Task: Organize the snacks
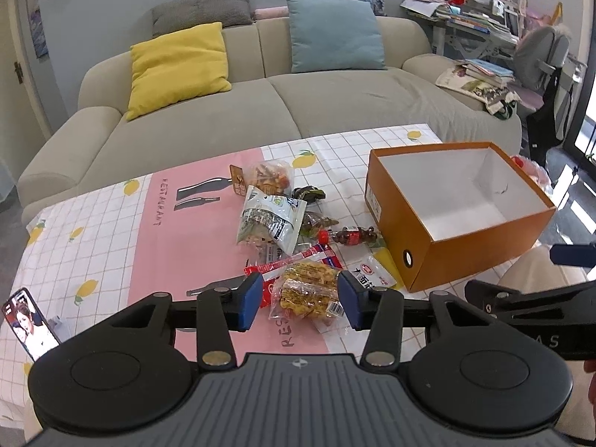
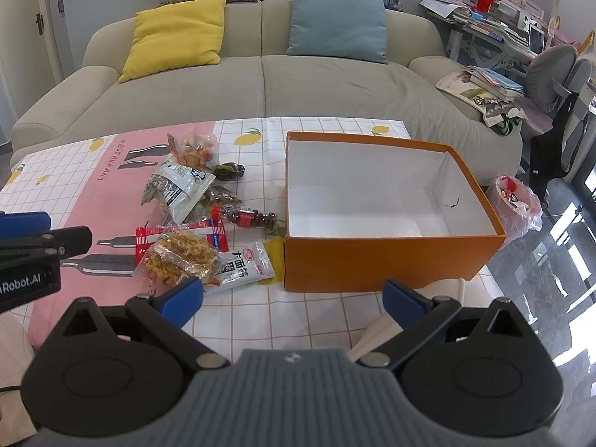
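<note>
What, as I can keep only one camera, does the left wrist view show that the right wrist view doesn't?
Only left wrist: a phone at lower left, the round hole in the box's end, and both pads of the left claw. Only right wrist: both pads of the right claw, spread wide over bare cloth. Both: the snack pile, the empty orange box and the sofa.

From my right fingers, bare tablecloth (image 2: 283, 320) lies open toward twelve, the orange box (image 2: 372, 260) walls off one o'clock, and the snack pile (image 2: 193, 223) crowds ten, touching that box's left side.
</note>
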Demonstrator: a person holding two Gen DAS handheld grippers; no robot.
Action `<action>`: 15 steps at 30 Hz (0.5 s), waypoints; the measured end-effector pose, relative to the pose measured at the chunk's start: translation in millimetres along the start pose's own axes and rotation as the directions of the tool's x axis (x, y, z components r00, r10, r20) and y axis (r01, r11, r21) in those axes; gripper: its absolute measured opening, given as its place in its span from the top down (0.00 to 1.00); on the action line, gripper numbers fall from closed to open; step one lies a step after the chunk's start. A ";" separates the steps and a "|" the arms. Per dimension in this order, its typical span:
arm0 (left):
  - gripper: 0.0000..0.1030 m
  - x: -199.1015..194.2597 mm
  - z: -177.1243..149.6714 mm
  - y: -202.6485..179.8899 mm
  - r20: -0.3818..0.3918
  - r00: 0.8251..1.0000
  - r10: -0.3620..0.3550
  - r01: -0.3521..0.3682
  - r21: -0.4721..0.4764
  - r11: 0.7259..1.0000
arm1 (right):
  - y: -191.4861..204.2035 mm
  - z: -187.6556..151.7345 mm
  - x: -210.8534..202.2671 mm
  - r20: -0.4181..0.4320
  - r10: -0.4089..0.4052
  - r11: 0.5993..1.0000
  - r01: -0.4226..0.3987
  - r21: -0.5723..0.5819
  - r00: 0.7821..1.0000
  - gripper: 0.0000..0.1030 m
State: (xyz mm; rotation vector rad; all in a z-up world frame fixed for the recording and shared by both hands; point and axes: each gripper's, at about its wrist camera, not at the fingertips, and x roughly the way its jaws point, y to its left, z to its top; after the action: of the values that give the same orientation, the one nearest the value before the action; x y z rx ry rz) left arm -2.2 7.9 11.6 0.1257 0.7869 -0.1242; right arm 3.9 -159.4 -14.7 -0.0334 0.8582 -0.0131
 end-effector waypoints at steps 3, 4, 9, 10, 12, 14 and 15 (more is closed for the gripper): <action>0.48 0.2 0.8 1.5 0.000 1.000 0.005 -0.005 -0.008 1.000 | 0.0 -0.1 0.3 0.000 0.000 1.000 0.000 0.000 1.000 0.03; 0.48 0.3 0.6 1.3 -0.001 1.000 0.006 -0.006 -0.008 1.000 | 0.1 0.0 0.1 0.001 0.000 1.000 0.000 0.000 1.000 0.03; 0.49 0.8 0.8 0.6 -0.006 1.000 0.014 -0.014 -0.004 1.000 | 0.6 0.6 -0.6 0.002 -0.001 1.000 0.001 -0.002 1.000 0.03; 0.49 0.8 0.6 0.1 -0.007 1.000 0.017 -0.017 -0.003 1.000 | 0.5 0.7 -0.7 0.002 -0.001 1.000 0.001 -0.002 1.000 0.03; 0.49 1.1 0.7 0.2 -0.010 1.000 0.017 -0.017 -0.005 1.000 | 0.6 0.4 -0.5 0.001 -0.001 1.000 0.001 -0.001 1.000 0.03; 0.49 1.0 0.1 0.6 -0.010 1.000 0.018 -0.018 -0.005 1.000 | 1.1 0.6 -0.9 0.000 0.000 1.000 0.000 -0.002 1.000 0.03; 0.49 1.1 0.1 1.0 -0.010 1.000 0.018 -0.018 -0.005 1.000 | 1.1 0.5 -0.8 0.001 0.000 1.000 0.000 -0.002 1.000 0.03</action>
State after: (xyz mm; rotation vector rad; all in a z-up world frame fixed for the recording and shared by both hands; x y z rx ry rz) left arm -1.2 8.8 10.9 0.1285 0.7961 -0.1045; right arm 3.7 -158.3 -13.8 -0.0355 0.8573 -0.0126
